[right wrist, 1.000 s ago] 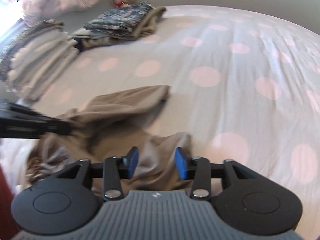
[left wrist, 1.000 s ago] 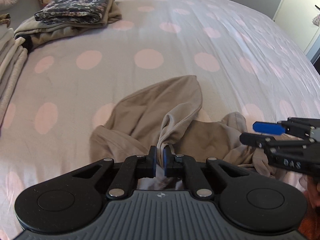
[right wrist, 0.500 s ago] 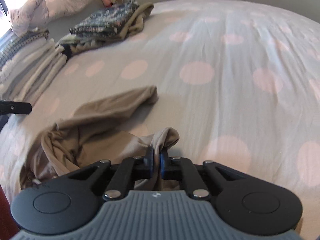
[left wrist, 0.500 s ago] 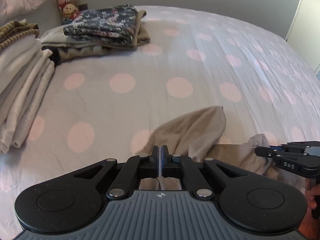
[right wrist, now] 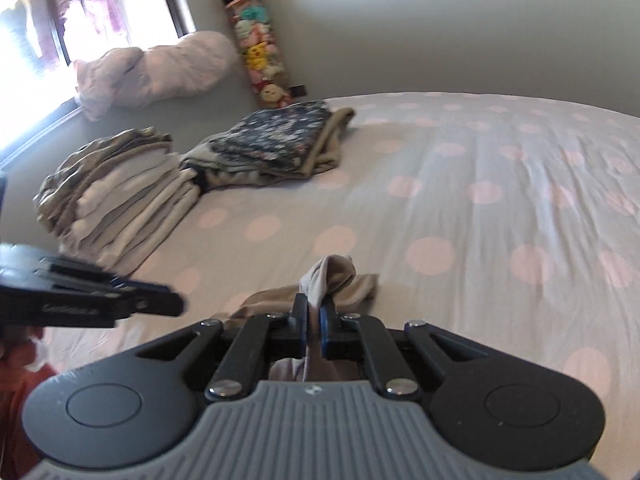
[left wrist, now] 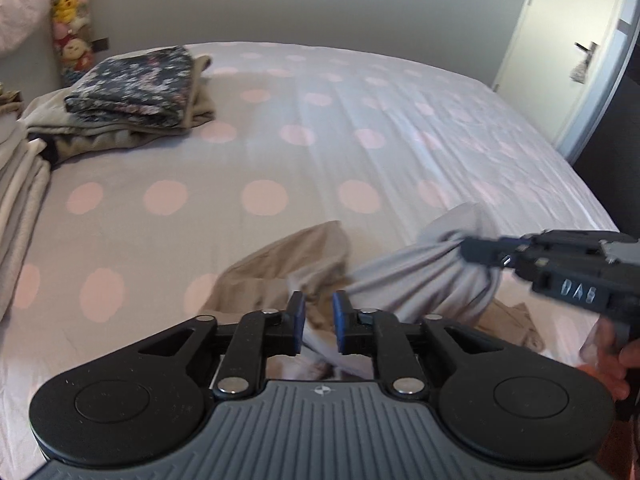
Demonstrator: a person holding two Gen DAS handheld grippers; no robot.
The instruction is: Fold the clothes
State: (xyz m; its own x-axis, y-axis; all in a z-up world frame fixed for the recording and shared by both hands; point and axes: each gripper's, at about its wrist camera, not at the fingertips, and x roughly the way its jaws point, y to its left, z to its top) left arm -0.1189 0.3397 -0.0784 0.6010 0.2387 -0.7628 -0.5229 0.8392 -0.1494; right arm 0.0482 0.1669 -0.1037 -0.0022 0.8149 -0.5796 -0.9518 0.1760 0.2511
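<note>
With the right hand-held gripper (right wrist: 314, 322) clamped on a bunched edge of the soft beige jersey garment (left wrist: 296, 256), the left hand-held gripper (left wrist: 318, 324), its pads apart around nothing, should probably find a matching edge and pinch a single layer before both draw the cloth flat; the garment is crumpled and twisted, partly lifted, the rest lying on the grey bed sheet with pink dots (left wrist: 360, 140), near the front edge.

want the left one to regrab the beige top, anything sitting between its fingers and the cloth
Nothing visible. The left gripper is open right over the beige garment, cloth showing in the gap. The right gripper pinches another bunch, off to the side.
</note>
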